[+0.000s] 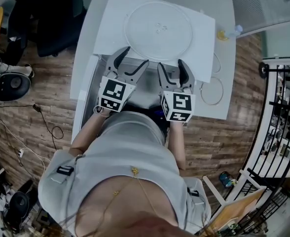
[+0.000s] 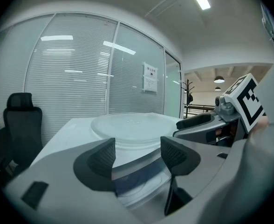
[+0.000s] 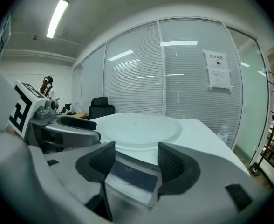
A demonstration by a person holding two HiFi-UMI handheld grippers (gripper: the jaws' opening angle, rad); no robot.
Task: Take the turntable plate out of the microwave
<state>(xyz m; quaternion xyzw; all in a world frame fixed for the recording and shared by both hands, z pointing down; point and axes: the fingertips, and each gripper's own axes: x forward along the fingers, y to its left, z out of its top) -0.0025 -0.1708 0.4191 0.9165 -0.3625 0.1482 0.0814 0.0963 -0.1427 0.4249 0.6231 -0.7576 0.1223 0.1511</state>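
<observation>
A: Left hand-held gripper (image 1: 136, 57) and right hand-held gripper (image 1: 170, 64): jaws wide apart on both, nothing in either. They sit at the front edge of the microwave (image 1: 110, 31).

B: Plate (image 1: 158, 29)?

A: Flat on top of the microwave, just beyond both. Already out, I'd judge.

B: Handling?

A: Clear glass. Likely heavy, stiff, slick and breakable. Pinch the near rim, one hand-held gripper on each side, and keep it level.
</observation>
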